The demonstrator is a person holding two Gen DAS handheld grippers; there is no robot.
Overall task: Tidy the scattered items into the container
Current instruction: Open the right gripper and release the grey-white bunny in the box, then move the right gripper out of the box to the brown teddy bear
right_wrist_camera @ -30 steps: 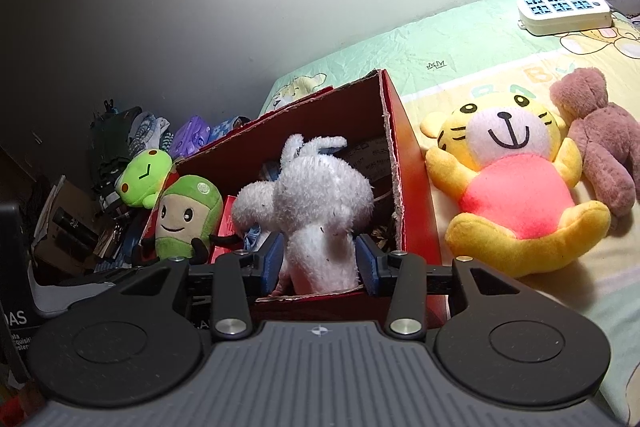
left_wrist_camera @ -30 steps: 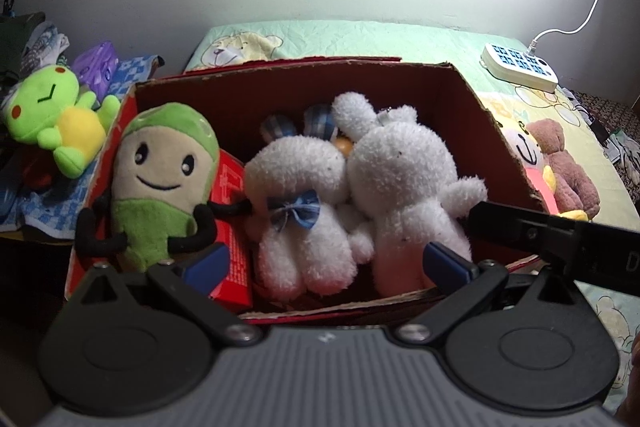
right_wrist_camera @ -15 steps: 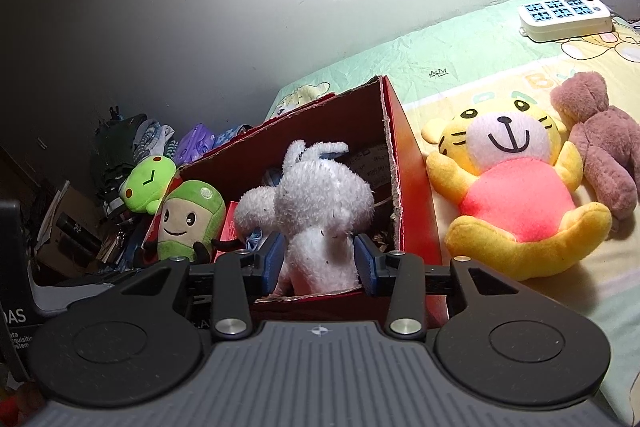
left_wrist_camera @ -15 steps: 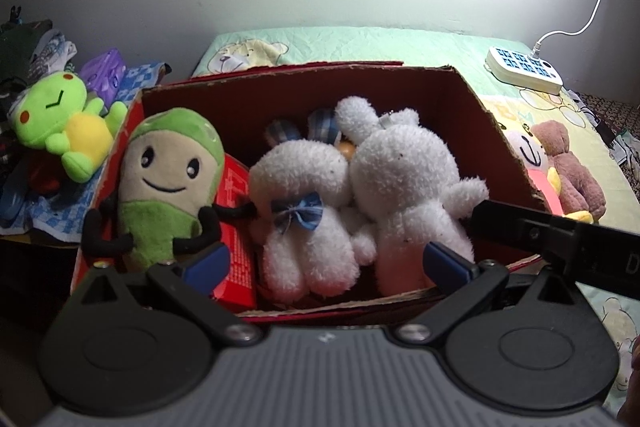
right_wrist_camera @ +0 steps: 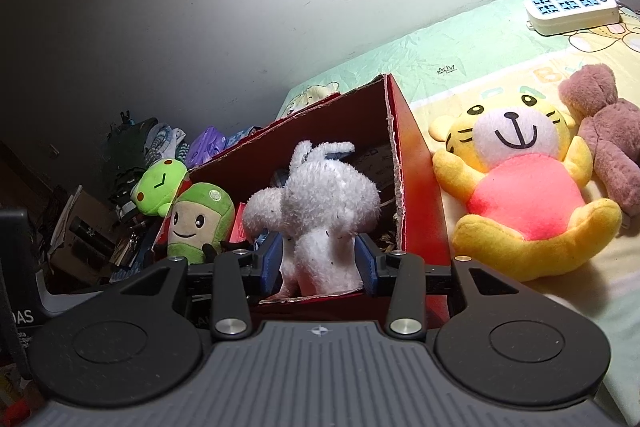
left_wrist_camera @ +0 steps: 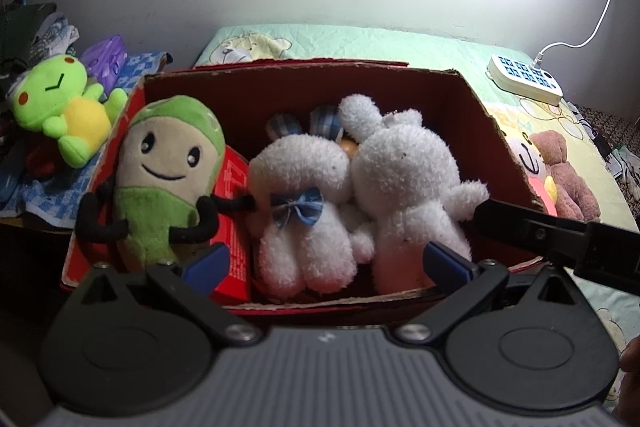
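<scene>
A red cardboard box (left_wrist_camera: 492, 131) with raw brown inner walls and a ragged cut rim is seen on a quilted green bed sheet (left_wrist_camera: 360, 43).

Left wrist view: the box interior is shown in full. A green bean-shaped plush (left_wrist_camera: 164, 171) with thin black limbs is propped at the left wall, against a red carton (left_wrist_camera: 234, 223). Beside it lies a fuzzy white rabbit with a blue bow (left_wrist_camera: 304, 211) and checked ears, touching a second plain white rabbit (left_wrist_camera: 404, 195). The left gripper (left_wrist_camera: 324, 263) is held over the near rim with its jaws wide apart and nothing between them. A black finger of the other tool (left_wrist_camera: 560, 239) is seen crossing in at the right, at the box's near right corner.

Right wrist view: the right gripper (right_wrist_camera: 318, 261) is shown with its blue pads (right_wrist_camera: 272, 259) set on either side of the plain rabbit's lower body (right_wrist_camera: 320, 227); whether the pads press the fur cannot be told. The rabbit sits inside the box, at its right end. Only this view shows in full the items outside: a yellow tiger plush with a pink belly (right_wrist_camera: 524, 195) lying face up on the bed just right of the box, touching a brown teddy (right_wrist_camera: 604, 139).

A lime frog plush (left_wrist_camera: 60, 107) lies left of the box on blue checked cloth (left_wrist_camera: 44, 195). A white power strip (right_wrist_camera: 572, 7) rests near the wall.
</scene>
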